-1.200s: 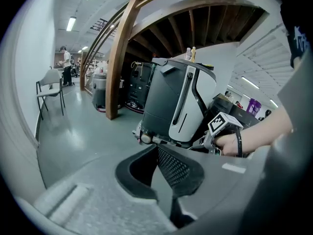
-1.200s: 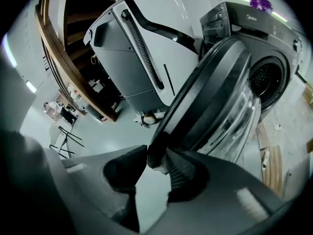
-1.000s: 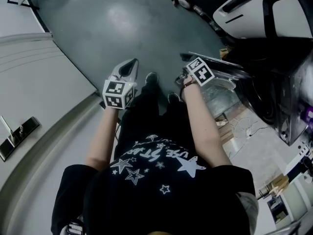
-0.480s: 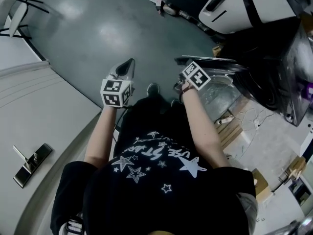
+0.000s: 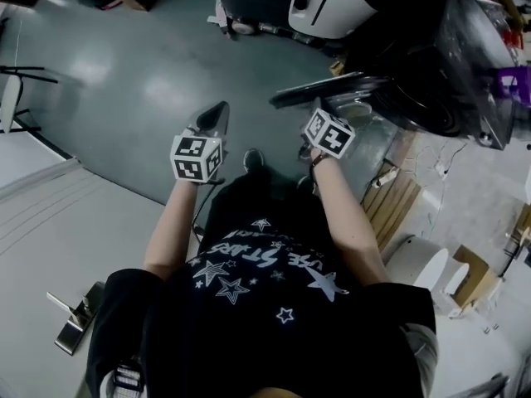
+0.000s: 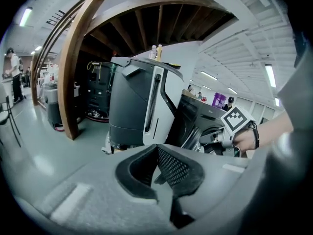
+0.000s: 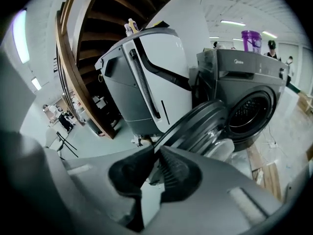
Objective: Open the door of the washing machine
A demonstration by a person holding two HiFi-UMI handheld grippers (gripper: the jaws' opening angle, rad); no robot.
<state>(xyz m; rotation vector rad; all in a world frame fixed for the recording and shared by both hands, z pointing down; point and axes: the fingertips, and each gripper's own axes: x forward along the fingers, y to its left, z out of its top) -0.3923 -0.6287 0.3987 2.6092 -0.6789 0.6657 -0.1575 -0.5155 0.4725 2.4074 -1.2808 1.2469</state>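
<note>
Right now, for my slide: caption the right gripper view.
Washing machine with round door swung open, drum exposed, beside a white machine.

Glossy grey-green floor, washing machine standing on it, white-grey unit beside, perhaps wooden slats near it

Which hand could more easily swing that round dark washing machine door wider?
Probably right. The right gripper, jaws closing on nothing, hangs just beside the round dark washing machine door; the left gripper points over grey floor, farther away.
</note>
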